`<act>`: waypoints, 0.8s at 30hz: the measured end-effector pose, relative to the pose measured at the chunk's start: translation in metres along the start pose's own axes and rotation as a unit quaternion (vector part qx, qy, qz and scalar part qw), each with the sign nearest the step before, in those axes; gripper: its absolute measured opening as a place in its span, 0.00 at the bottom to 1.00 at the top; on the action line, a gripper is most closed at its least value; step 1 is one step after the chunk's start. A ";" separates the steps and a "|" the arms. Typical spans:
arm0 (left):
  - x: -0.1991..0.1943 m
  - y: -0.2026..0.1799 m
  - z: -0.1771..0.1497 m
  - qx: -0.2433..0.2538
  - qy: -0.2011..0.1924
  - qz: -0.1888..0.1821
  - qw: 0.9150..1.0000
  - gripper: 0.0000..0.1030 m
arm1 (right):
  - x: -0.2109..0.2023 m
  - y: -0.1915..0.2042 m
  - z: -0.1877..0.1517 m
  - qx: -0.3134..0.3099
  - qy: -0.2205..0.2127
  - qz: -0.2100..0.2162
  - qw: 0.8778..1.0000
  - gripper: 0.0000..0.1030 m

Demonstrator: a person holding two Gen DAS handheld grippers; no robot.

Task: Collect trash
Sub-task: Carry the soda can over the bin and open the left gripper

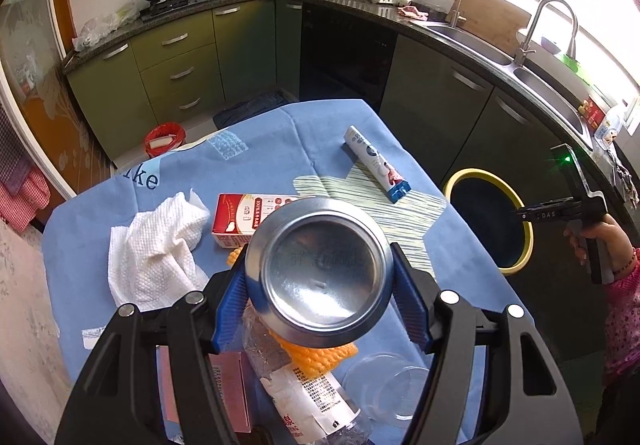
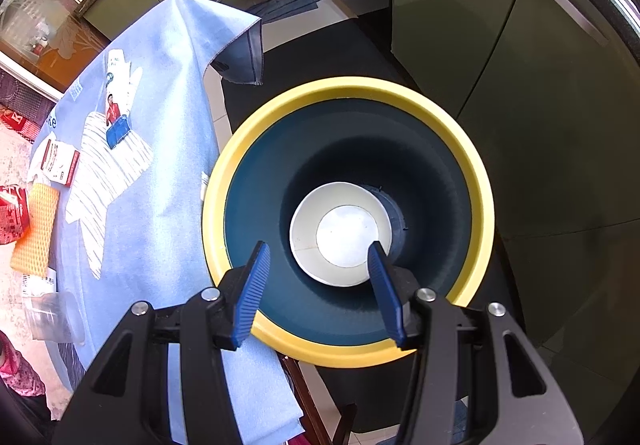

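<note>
- Aluminium can (image 1: 320,269) sits clamped between the ribbed blue pads of the left gripper (image 1: 322,299), jaws about half open around its round body; its concave, shiny base faces the camera, so its long axis runs along the fingers, above the table (image 1: 260,153).
- Blue cloth covers the table, where a crumpled white paper towel (image 1: 154,249), a red-and-white carton (image 1: 244,219), a long flat tube (image 1: 378,165), orange foam netting (image 1: 316,355) and a clear plastic bottle (image 1: 304,389) lie.
- Right gripper (image 2: 318,259) hovers empty, jaws half open, over the round yellow-rimmed bin (image 2: 476,181), pointing steeply down; a white paper cup (image 2: 340,233) rests inside, mouth up.
</note>
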State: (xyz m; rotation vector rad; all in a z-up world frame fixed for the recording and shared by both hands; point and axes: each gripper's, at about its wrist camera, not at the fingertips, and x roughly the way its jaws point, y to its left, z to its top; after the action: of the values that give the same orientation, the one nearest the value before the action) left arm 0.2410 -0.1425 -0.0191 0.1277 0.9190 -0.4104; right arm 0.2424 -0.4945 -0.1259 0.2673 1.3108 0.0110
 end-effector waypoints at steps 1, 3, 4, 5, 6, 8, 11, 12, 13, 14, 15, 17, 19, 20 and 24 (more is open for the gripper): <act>-0.002 -0.003 0.001 0.003 -0.001 -0.001 1.000 0.63 | -0.001 -0.001 0.000 0.000 -0.001 0.000 1.000 0.47; -0.004 -0.007 0.003 0.009 -0.004 -0.004 1.000 0.63 | -0.003 -0.001 -0.001 0.001 -0.003 0.001 1.000 0.47; -0.004 -0.009 0.004 0.010 -0.005 -0.005 1.000 0.63 | -0.003 -0.002 -0.001 0.001 -0.004 0.002 1.000 0.47; -0.005 -0.011 0.004 0.012 -0.006 -0.007 1.000 0.63 | -0.004 -0.002 -0.001 0.001 -0.005 0.003 1.000 0.47; -0.006 -0.013 0.006 0.014 -0.007 -0.009 1.000 0.63 | -0.005 -0.002 -0.002 0.001 -0.005 0.003 1.000 0.47; -0.007 -0.017 0.007 0.017 -0.009 -0.012 1.000 0.63 | -0.007 -0.003 -0.002 0.002 -0.008 0.004 1.000 0.47; -0.008 -0.025 0.011 0.026 -0.011 -0.017 0.999 0.63 | -0.010 -0.004 -0.002 0.002 -0.010 0.004 1.000 0.47; -0.009 -0.029 0.012 0.029 -0.012 -0.019 0.999 0.63 | -0.010 -0.005 -0.002 0.003 -0.011 0.004 1.000 0.47; -0.009 -0.032 0.013 0.032 -0.013 -0.021 0.999 0.63 | -0.011 -0.006 -0.002 0.004 -0.012 0.004 1.000 0.47; -0.009 -0.035 0.015 0.036 -0.014 -0.023 0.999 0.63 | -0.011 -0.007 -0.002 0.004 -0.013 0.004 1.000 0.47; -0.009 -0.038 0.016 0.039 -0.014 -0.025 0.999 0.63 | -0.012 -0.007 -0.003 0.005 -0.013 0.005 1.000 0.47; -0.009 -0.046 0.020 0.047 -0.016 -0.033 0.998 0.63 | -0.014 -0.009 -0.004 0.006 -0.015 0.005 1.000 0.47; -0.008 -0.057 0.025 0.057 -0.015 -0.043 0.997 0.63 | -0.018 -0.012 -0.005 0.008 -0.019 0.005 1.000 0.47; -0.007 -0.064 0.028 0.064 -0.014 -0.051 0.997 0.63 | -0.021 -0.014 -0.006 0.009 -0.022 0.005 1.000 0.47; -0.001 -0.099 0.042 0.100 -0.006 -0.081 0.992 0.63 | -0.038 -0.025 -0.014 0.017 -0.040 0.002 0.999 0.47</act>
State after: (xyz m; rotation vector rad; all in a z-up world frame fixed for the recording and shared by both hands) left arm 0.2326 -0.2442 0.0130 0.2350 0.8781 -0.6542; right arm 0.2153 -0.5218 -0.0975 0.2969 1.2316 -0.0189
